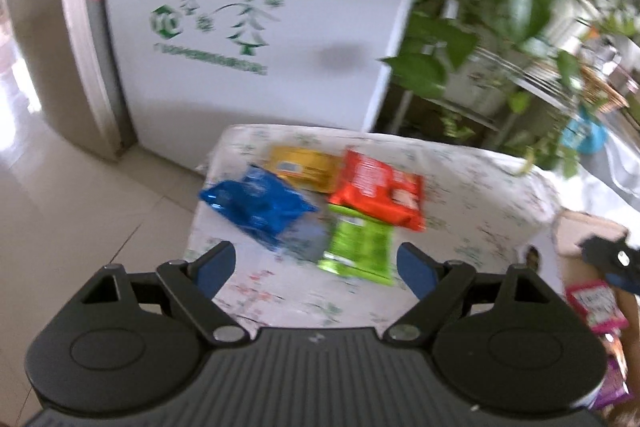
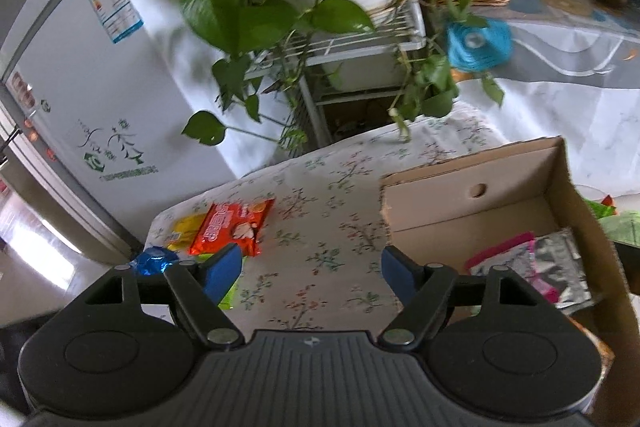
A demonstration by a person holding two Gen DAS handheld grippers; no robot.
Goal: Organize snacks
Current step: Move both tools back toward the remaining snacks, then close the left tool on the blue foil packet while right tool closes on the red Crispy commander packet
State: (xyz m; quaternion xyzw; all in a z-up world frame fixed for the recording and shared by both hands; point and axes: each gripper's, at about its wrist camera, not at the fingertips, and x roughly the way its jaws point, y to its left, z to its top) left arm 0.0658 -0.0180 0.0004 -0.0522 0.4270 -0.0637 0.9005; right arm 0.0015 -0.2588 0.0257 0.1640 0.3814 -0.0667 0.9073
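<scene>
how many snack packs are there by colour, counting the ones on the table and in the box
blue pack: 1
yellow pack: 1
red-orange pack: 1
green pack: 1
pink pack, in the cardboard box: 1
silver pack, in the box: 1
Total: 6 packs, 4 on the floral tablecloth, 2 in the box

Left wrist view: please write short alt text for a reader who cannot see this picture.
The open left gripper, holding nothing, points down at four snack packets on a floral tablecloth: blue packet, yellow packet, red packet and green packet. A white fridge and leafy plants stand behind.
</scene>
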